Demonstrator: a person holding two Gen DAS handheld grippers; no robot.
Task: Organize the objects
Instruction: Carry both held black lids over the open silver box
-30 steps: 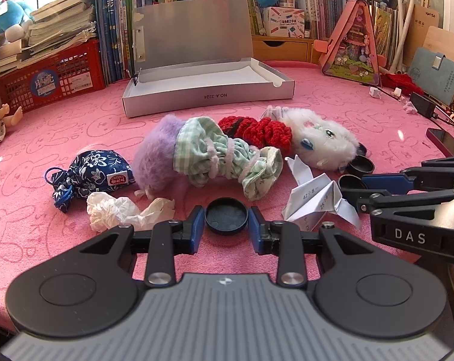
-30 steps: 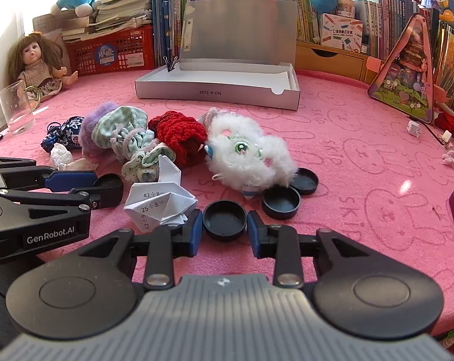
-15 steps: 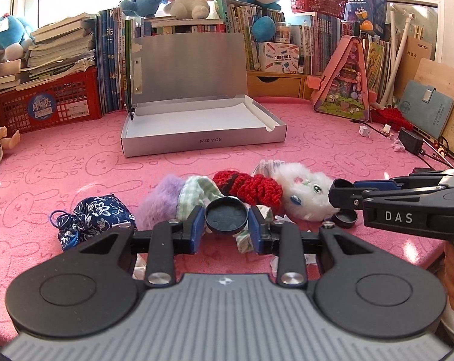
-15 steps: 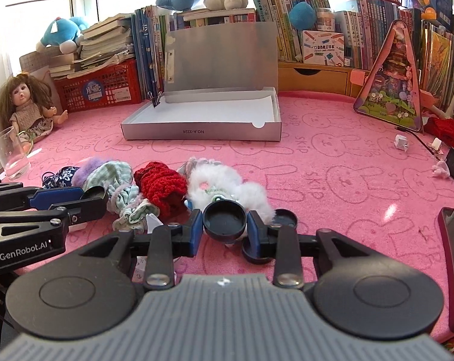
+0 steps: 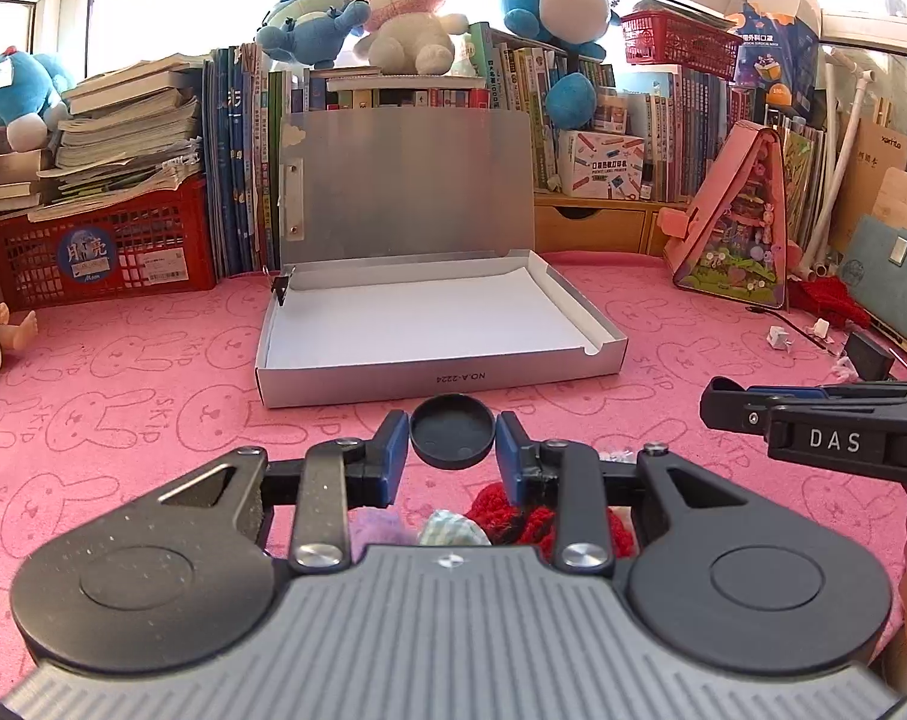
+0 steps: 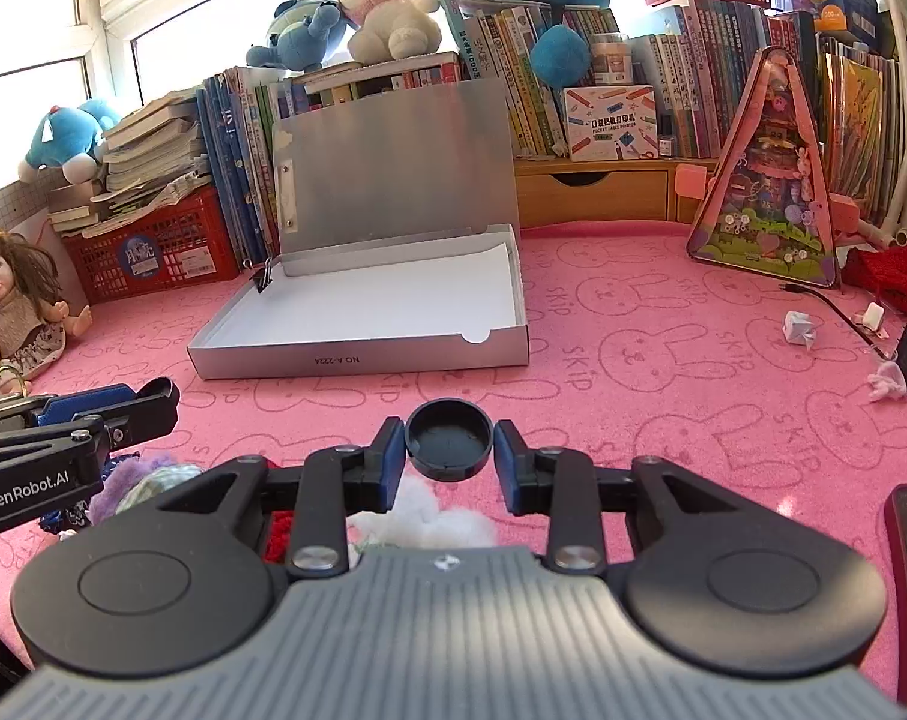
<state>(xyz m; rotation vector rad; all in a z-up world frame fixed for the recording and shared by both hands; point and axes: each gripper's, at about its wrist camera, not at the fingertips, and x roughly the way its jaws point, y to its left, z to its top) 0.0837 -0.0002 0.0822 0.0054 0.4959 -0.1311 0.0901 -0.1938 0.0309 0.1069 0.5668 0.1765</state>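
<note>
Two handheld grippers hang above a pink worktop (image 5: pixel 153 396). The left gripper (image 5: pixel 451 447) has its jaws closed on a round black cap (image 5: pixel 451 431). The right gripper (image 6: pixel 449 449) likewise clamps a second black cap (image 6: pixel 449 439). Both caps sit in the air just short of the front edge of an open silver box (image 5: pixel 441 381), toward the worktop's back edge.

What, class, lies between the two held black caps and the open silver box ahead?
Nothing visible. Only bare pink mat separates the left claw's cap and the right claw's cap from the silver box.

Bright window backlight, fisheye-curved edges
</note>
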